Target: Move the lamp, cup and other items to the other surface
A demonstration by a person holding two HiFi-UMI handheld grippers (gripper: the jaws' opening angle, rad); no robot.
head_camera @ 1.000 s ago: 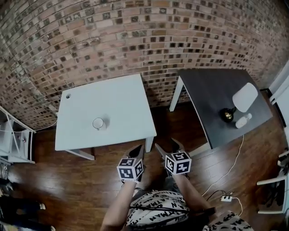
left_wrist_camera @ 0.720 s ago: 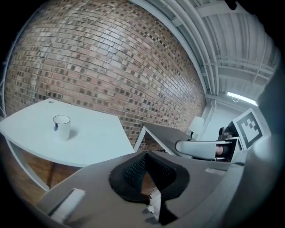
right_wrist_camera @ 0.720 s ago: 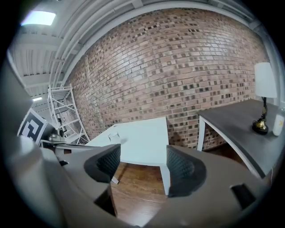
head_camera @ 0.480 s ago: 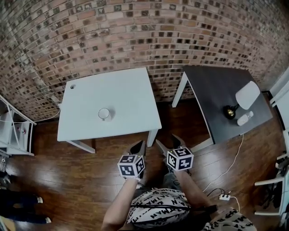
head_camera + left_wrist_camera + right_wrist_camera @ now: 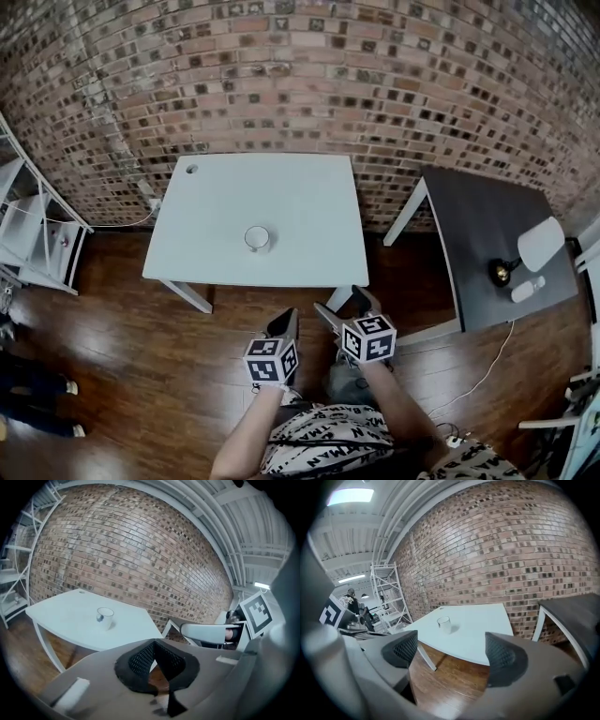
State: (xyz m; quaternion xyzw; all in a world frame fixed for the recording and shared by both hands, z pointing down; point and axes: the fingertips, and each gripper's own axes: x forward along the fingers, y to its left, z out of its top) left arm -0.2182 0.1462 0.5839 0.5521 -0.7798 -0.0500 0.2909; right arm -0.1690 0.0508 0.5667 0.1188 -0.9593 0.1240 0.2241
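**Head view.** The white table (image 5: 309, 187) stands with its back edge against the brick wall (image 5: 300, 84). The cup (image 5: 257, 238) sits on it, nearer the front edge than the back and clear of every edge. To the right of the white table, past a strip of bare floor (image 5: 141, 356), stands the dark table (image 5: 478, 244). The lamp (image 5: 541, 244) and a bottle (image 5: 527, 289) are at its end far from the white table, the bottle close to an edge. A shelf (image 5: 28, 225) stands to the left of the white table. The left gripper (image 5: 284, 323) and right gripper (image 5: 343, 305) hang side by side over the floor, just in front of the white table's front right leg. Wide open floor lies before the table.

**Left gripper view.** The jaws meet tip to tip with nothing between them. The cup stands upright on the white table, whose near corner points toward the gripper.

**Right gripper view.** The jaws stand wide and have just been opening, with nothing between them. Between them show the white table's front edge, one leg and floor. The cup is farther back on that table. The dark table's edge shows to the white table's right, across the gap.
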